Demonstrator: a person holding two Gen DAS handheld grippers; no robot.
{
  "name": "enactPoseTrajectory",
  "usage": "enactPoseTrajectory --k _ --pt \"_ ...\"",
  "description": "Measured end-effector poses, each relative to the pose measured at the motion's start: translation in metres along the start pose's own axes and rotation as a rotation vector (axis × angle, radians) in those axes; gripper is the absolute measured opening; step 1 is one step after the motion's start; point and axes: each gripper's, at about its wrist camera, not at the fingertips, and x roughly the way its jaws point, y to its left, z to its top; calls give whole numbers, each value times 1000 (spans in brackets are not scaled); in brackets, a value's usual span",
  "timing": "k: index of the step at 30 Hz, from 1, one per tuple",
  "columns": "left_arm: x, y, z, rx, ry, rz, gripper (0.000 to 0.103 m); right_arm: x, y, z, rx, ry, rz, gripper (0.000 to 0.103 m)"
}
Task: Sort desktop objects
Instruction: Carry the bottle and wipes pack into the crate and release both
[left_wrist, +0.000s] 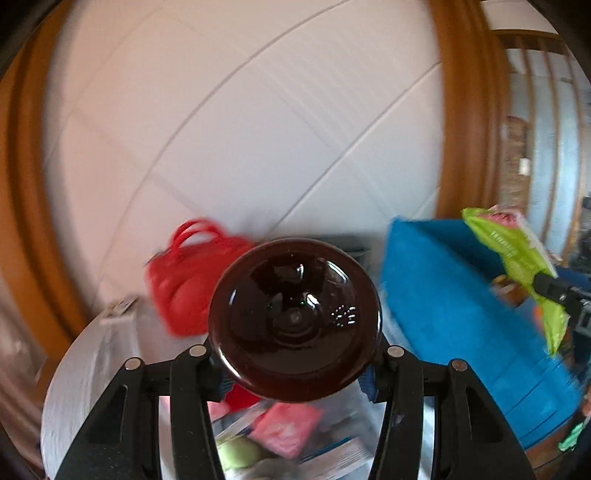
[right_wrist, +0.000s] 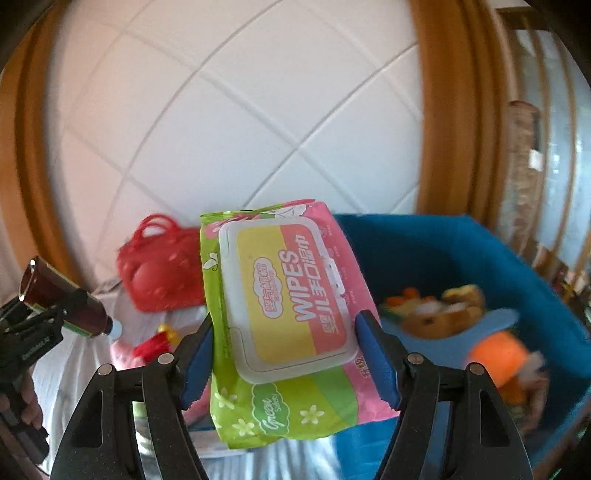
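My left gripper (left_wrist: 295, 363) is shut on a dark brown bottle (left_wrist: 294, 319), its round base facing the camera, held in the air. In the right wrist view the bottle (right_wrist: 62, 299) shows at the far left, tilted, in the left gripper (right_wrist: 35, 326). My right gripper (right_wrist: 284, 354) is shut on a pink and green pack of wipes (right_wrist: 284, 317), held above the table left of the blue bin (right_wrist: 461, 254). In the left wrist view the wipes pack (left_wrist: 517, 266) hangs at the right, in front of the blue bin (left_wrist: 443, 295).
A red mesh bag (right_wrist: 159, 266) lies by the tiled wall behind the white table (left_wrist: 92, 369). Toys (right_wrist: 443, 314) fill the blue bin, among them an orange one (right_wrist: 498, 354). Pink packets (left_wrist: 288, 428), a book and a green thing lie under the left gripper.
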Motion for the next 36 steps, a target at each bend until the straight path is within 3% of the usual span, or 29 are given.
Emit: enactPoseTrajectory --k 8,12,17,25,36 --pt "25 -125 78 52 -4 -210 50 -9 -116 49 53 40 -104 72" --pt "50 -192 114 86 1 -273 50 14 -172 69 85 83 -127 72" --pt "100 -263 142 111 82 -308 50 51 -226 79 108 134 -162 72" --pt "189 -327 133 194 248 -254 50 128 -277 75 159 206 -196 72" --pt "252 -347 100 230 415 -220 51 186 -282 70 124 242 -239 73"
